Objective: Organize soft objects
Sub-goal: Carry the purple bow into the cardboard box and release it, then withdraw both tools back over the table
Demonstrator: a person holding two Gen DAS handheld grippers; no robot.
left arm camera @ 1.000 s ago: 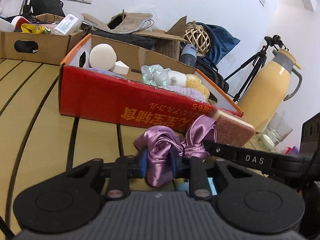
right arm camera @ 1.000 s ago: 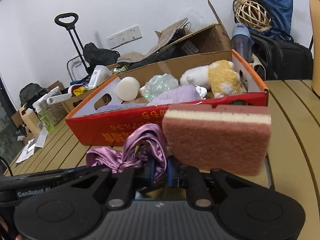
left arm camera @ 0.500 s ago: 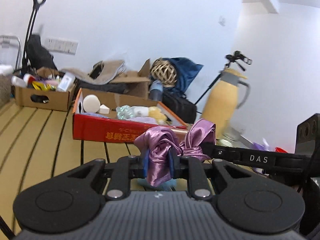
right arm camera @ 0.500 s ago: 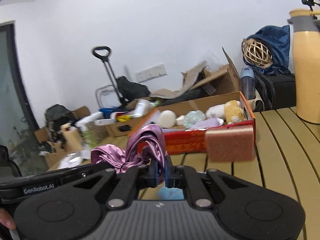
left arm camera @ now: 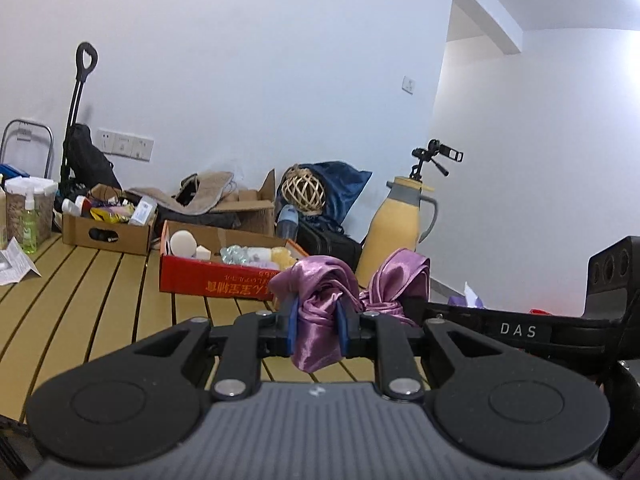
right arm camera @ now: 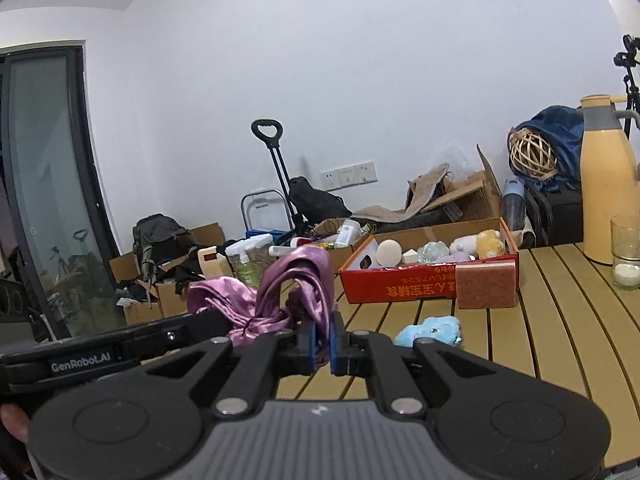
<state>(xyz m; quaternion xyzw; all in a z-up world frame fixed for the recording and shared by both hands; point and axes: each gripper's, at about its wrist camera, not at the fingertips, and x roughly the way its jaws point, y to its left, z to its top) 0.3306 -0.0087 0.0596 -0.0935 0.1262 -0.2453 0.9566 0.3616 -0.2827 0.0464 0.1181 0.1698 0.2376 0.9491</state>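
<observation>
I have the purple satin cloth [left arm camera: 320, 312] pinched in both grippers at once. In the left wrist view my left gripper [left arm camera: 317, 330] is clamped on a bunched fold at the lower centre of the frame, blue pads pressing either side, a tail of fabric hanging below them. The rest of the cloth runs right to the other gripper's arm. In the right wrist view my right gripper [right arm camera: 323, 340] has its pads squeezed almost together on a thin fold, the cloth looping up above them and trailing left. The cloth is off the slatted table [right arm camera: 560, 320]. Behind it, mid-frame, sits the red box [right arm camera: 400, 286] of soft things, with a sponge [right arm camera: 486, 284] leaning on its front and a blue plush toy [right arm camera: 430, 330] on the table nearer me.
</observation>
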